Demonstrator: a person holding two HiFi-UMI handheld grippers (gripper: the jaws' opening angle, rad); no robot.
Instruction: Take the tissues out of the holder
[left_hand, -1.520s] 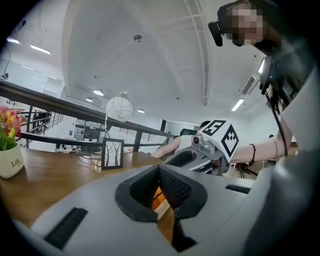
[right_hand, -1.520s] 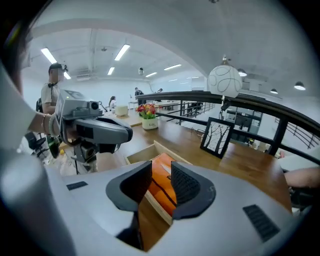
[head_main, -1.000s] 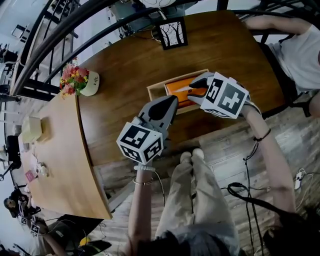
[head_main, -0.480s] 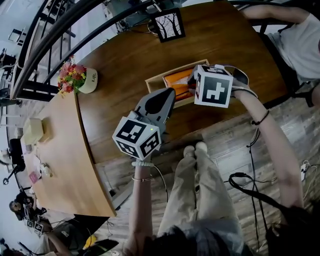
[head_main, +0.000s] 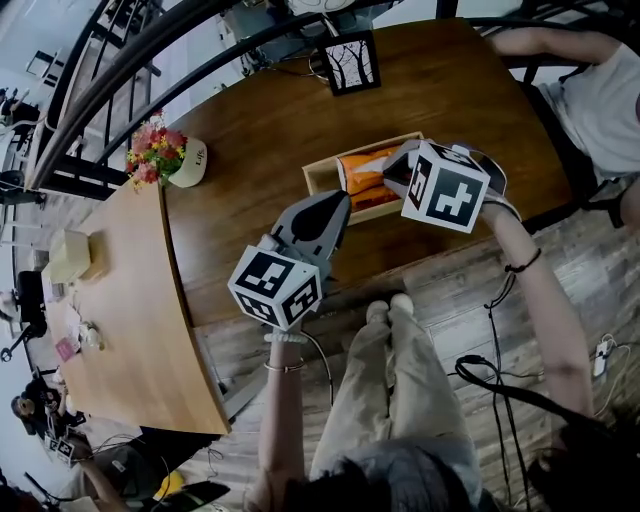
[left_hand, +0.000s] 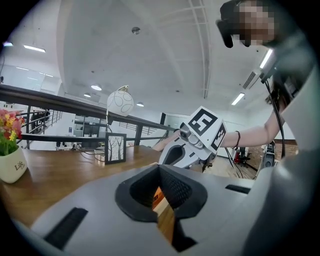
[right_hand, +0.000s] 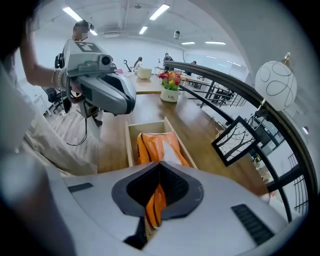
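Note:
An orange tissue pack lies in a shallow wooden holder on the dark table; in the right gripper view the pack fills the holder. My right gripper sits at the holder's right end, and its jaws are shut on the pack's near orange edge. My left gripper hovers just in front of the holder's near wall, apart from the pack. In its own view the left gripper is shut with nothing in it.
A framed tree picture stands at the table's far edge. A white pot of flowers sits at the table's left end. A lighter wooden table adjoins on the left. Another person's arm rests at the far right.
The right gripper has stayed at the holder's right end, shifting slightly with the pack's edge in its jaws. The left gripper has barely moved.

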